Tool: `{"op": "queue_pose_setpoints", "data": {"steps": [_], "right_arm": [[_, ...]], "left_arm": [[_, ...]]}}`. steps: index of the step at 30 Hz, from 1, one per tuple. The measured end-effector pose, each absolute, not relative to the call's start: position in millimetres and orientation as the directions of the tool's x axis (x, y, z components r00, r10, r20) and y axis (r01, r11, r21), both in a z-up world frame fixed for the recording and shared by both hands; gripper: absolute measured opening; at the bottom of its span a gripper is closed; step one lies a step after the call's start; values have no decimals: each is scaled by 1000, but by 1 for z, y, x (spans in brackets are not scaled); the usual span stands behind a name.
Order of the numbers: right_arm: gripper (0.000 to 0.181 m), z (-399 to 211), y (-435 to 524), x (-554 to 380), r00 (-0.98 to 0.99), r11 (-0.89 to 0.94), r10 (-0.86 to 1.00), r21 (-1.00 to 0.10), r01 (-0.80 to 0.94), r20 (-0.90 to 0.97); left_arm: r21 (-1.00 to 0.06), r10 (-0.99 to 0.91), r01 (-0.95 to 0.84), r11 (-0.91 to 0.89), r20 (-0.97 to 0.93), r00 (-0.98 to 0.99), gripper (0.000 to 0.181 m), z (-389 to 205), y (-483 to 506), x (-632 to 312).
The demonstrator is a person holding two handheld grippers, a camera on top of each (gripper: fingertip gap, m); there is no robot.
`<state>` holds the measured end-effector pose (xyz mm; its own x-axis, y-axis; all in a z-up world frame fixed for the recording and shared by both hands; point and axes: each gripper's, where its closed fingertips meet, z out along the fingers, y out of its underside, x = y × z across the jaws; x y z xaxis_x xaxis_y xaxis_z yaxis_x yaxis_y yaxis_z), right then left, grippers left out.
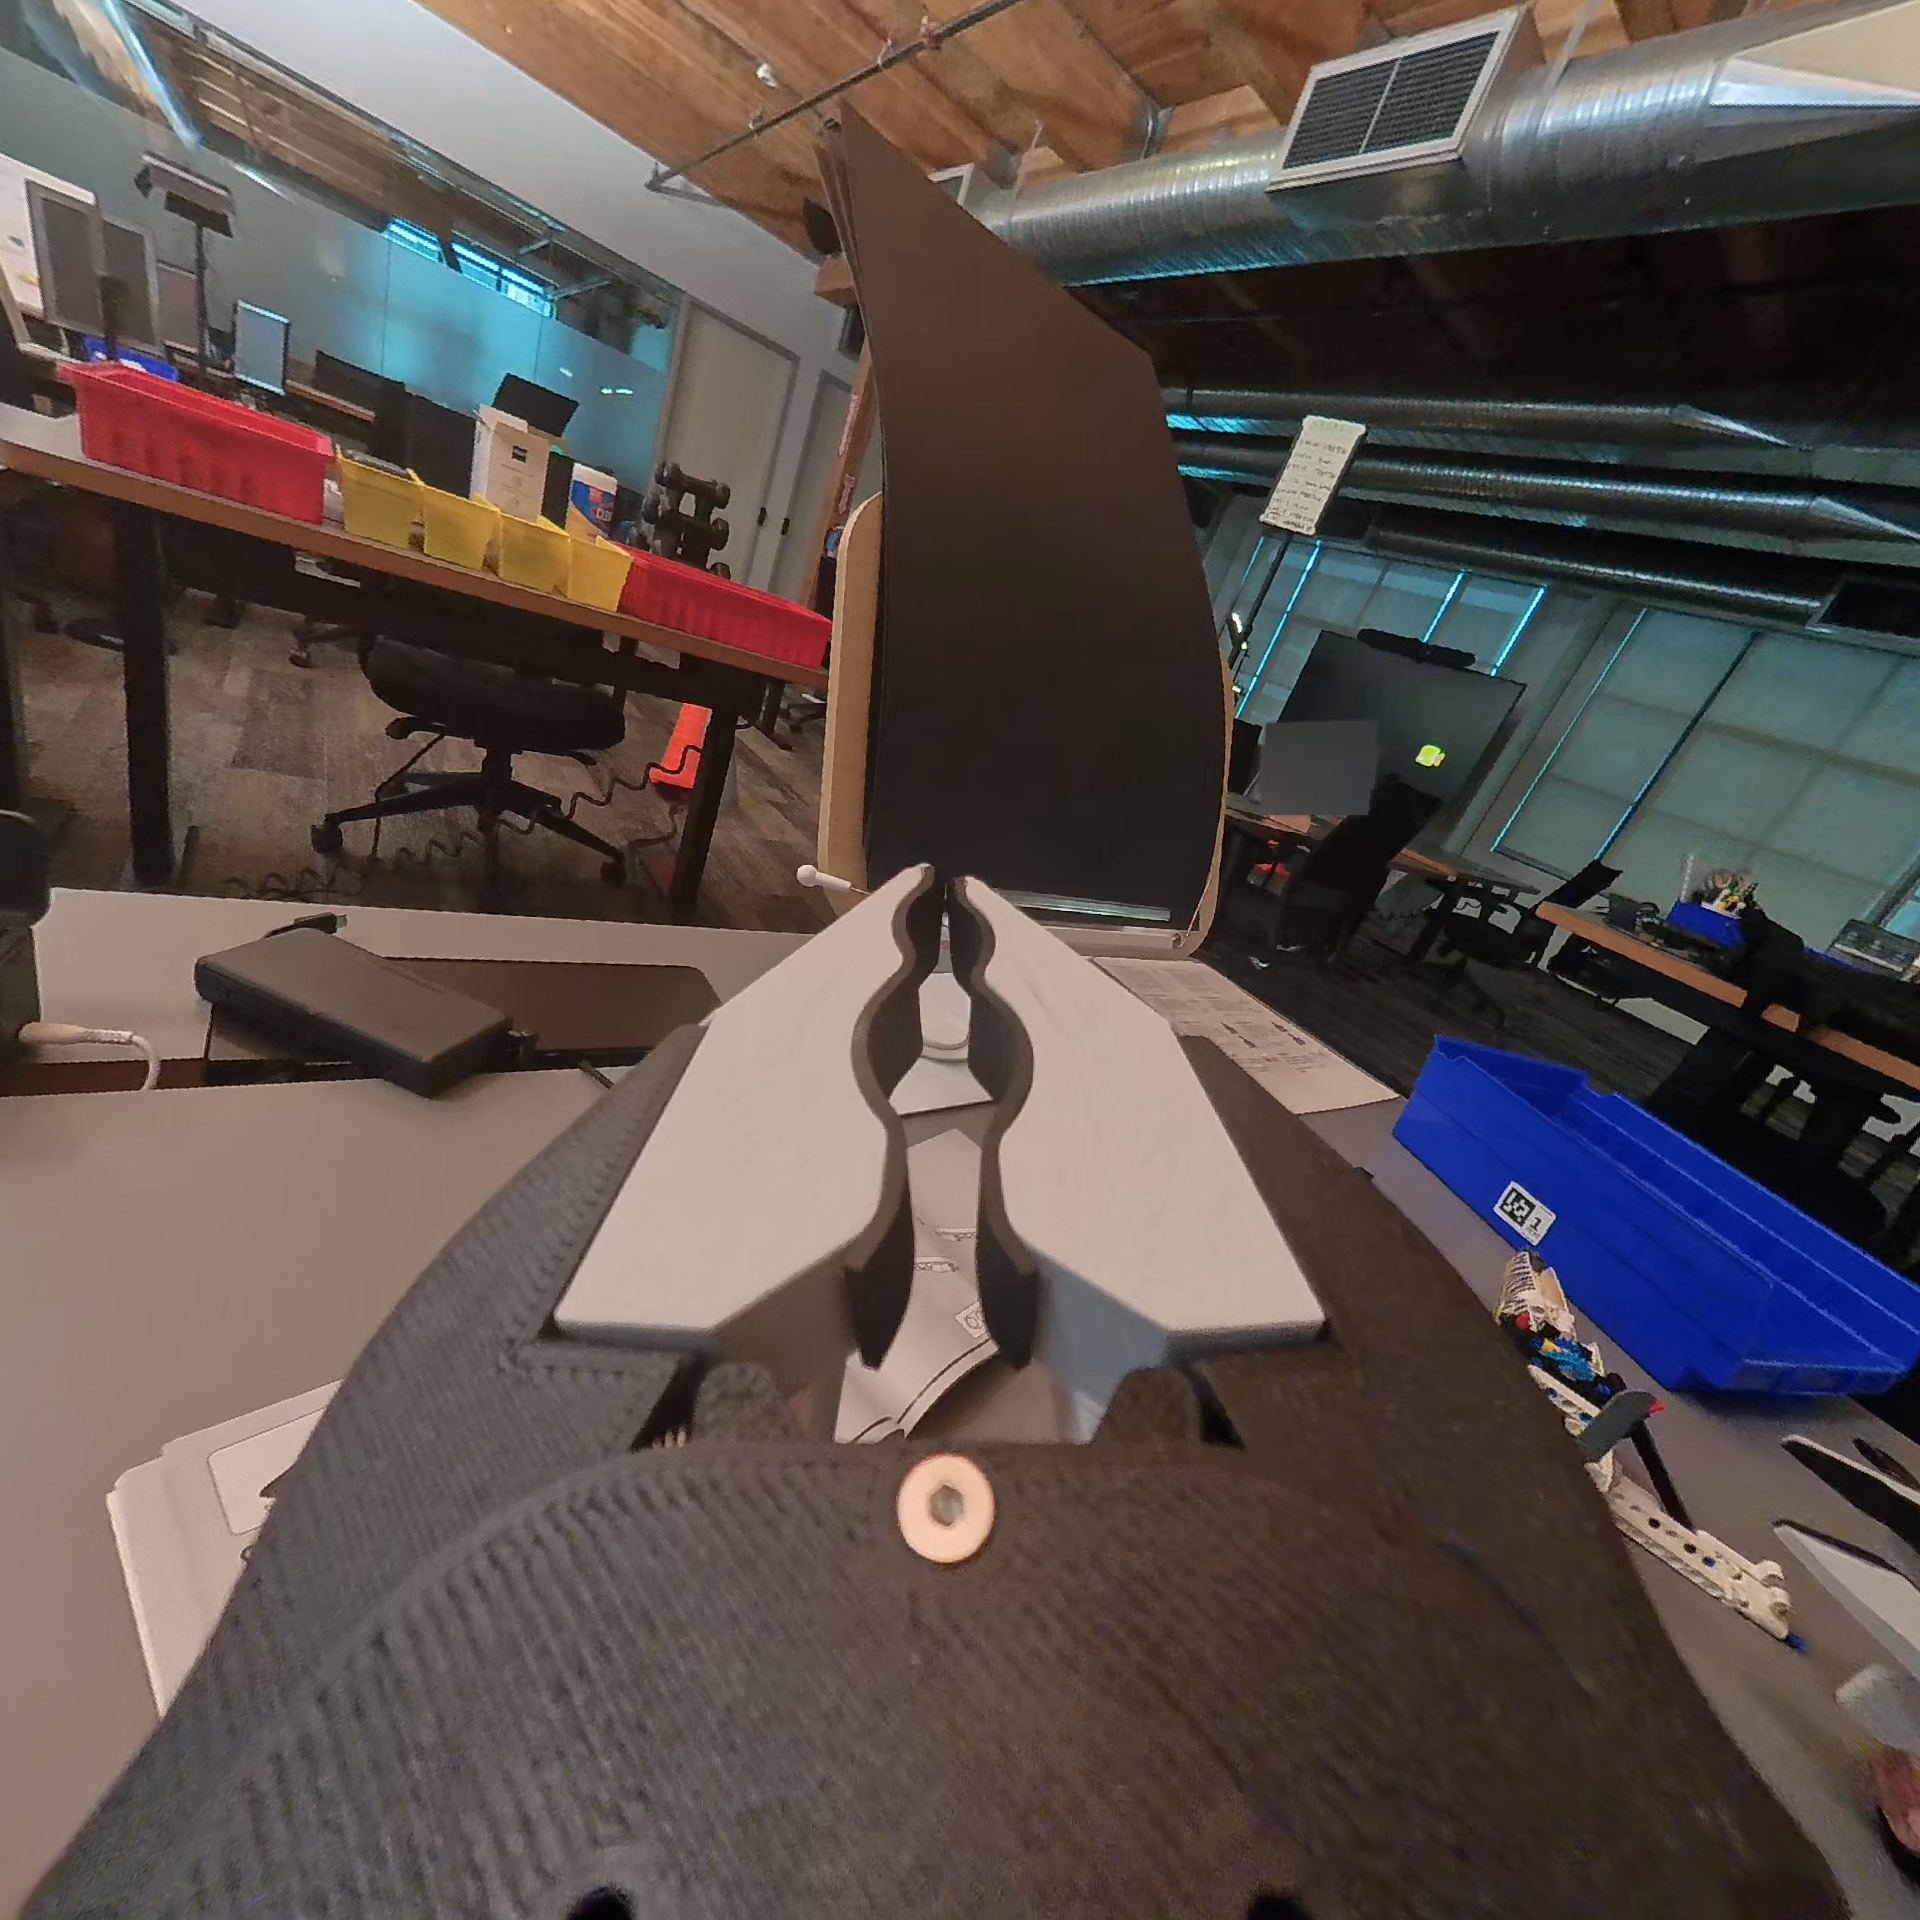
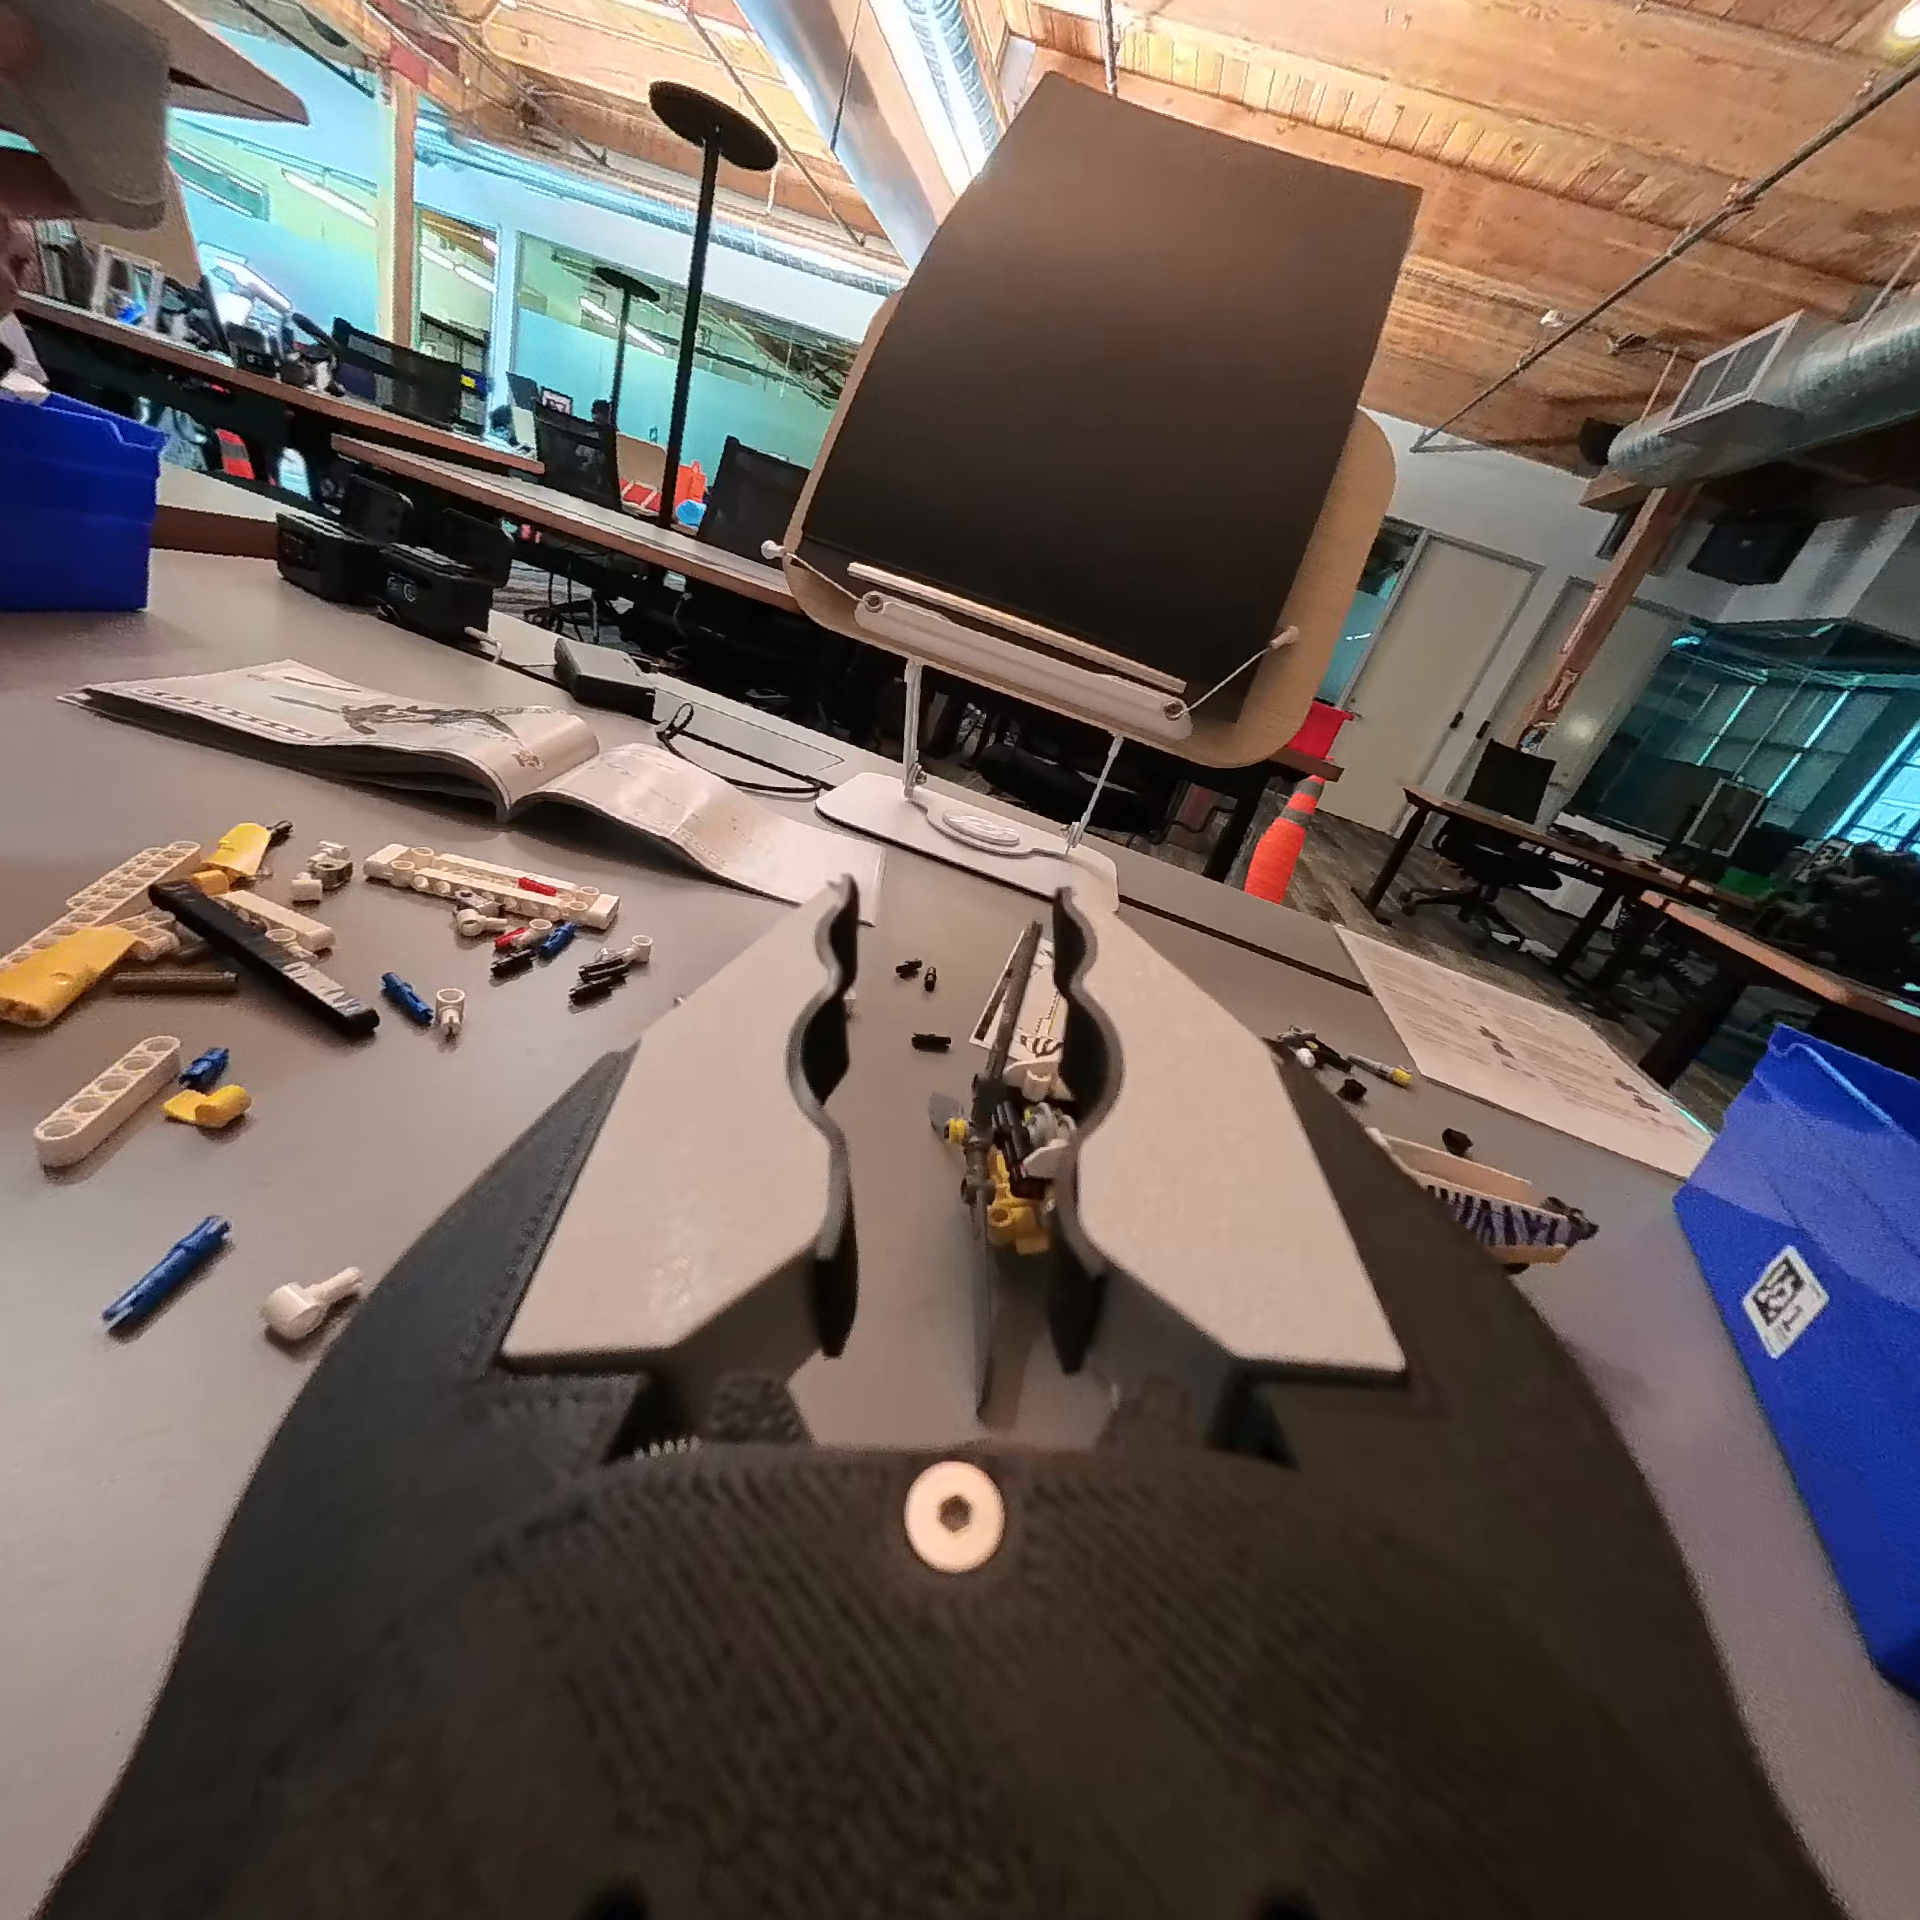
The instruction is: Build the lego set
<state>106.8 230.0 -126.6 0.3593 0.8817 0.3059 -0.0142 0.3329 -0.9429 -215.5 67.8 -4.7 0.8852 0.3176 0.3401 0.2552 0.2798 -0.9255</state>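
In the left wrist view my left gripper [image 1: 945,885] is shut with nothing between its tips, held above the grey table [image 1: 260,1195] and pointing at the book stand. In the right wrist view my right gripper [image 2: 956,902] is open, low over the table. A small part-built lego assembly [image 2: 1013,1143] of yellow, grey and black parts with a long thin black piece lies between the jaws, close against the right finger [image 2: 1174,1174]. Loose lego parts [image 2: 249,935] lie to the left: white beams, yellow pieces, a black beam and blue pins. Small black pins [image 2: 920,975] lie ahead.
A book stand with a black panel [image 2: 1101,384] stands ahead, with an open instruction booklet [image 2: 416,738] to its left. Blue bins sit at the right [image 2: 1829,1320] and far left [image 2: 62,509]. The left wrist view shows a blue bin [image 1: 1662,1226], lego parts [image 1: 1558,1340] and a black power pack [image 1: 343,1008]. About 40 cm separates my left fingertips from my right.
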Motion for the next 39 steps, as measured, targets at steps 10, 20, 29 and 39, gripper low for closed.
{"op": "queue_pose_setpoints", "data": {"steps": [10, 20, 29, 39], "right_arm": [[48, -130, 155, 27, -19, 300, 954, -954, 21, 300], [29, -113, 161, 2, -238, -1, 971, -998, 64, -16], [34, -124, 154, 59, -138, 40, 990, -999, 11, 38], [41, -131, 161, 96, -139, -70, 988, -997, -41, -63]], "left_arm": [[-943, 368, 294, 154, 330, 869, 1, -45, 90, -226], [-951, 334, 304, 52, 304, 892, 8, -79, 109, -223], [-999, 424, 35, 6, 34, 905, 0, -74, 104, -216], [-977, 525, 197, 77, 208, 825, 0, -113, 62, -237]]}}
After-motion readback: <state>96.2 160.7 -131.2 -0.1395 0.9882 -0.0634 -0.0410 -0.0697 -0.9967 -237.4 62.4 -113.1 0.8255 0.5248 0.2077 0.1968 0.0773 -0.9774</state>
